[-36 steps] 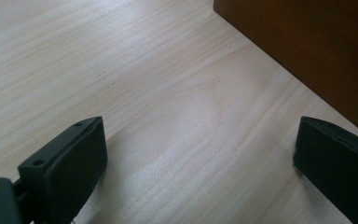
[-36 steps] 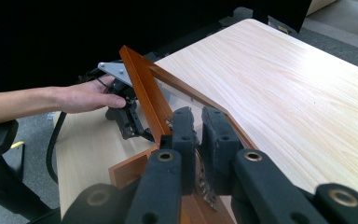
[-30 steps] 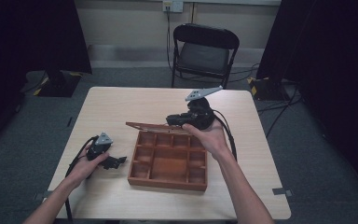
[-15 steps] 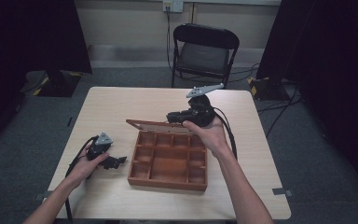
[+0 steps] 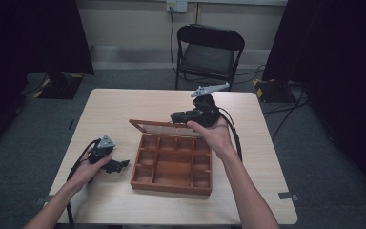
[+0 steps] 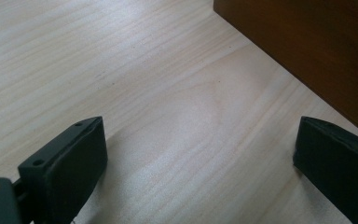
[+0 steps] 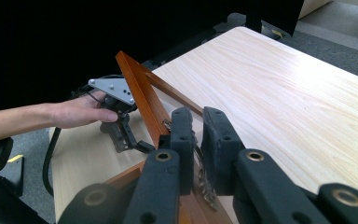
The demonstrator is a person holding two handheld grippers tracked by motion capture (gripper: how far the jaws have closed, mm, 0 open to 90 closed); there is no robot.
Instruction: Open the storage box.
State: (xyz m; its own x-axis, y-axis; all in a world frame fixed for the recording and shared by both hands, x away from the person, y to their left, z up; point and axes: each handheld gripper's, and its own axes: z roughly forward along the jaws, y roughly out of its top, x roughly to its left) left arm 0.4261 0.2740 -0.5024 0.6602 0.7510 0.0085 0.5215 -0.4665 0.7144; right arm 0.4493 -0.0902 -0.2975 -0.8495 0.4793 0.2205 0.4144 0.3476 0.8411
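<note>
My right gripper (image 5: 178, 116) sits at the far edge of the wooden box (image 5: 172, 163), its jaws pinched together on the raised lid (image 5: 159, 127); in the right gripper view a small metal chain or catch hangs between the jaws, but it is too blurred for me to name it. From above the lid shows almost edge-on, a pale strip in a brown frame, so I cannot make out its face or how far it is tilted. The box stands in the middle of the table (image 5: 124, 102), and I count about ten compartments inside; the far right ones are partly covered by my right hand (image 5: 213, 135). My left gripper (image 5: 119, 165) rests on the table just left of the box, near side, its jaws spread wide with nothing between them; in the left gripper view only bare tabletop lies between the two black jaws, and the box's dark side wall (image 6: 307, 51) is cut off at the upper right. My left hand (image 5: 91, 164) covers most of that gripper's body. One folding chair (image 5: 208, 50) stands beyond the far edge of the table. So: one box, one lid, two grippers, one chair.
</note>
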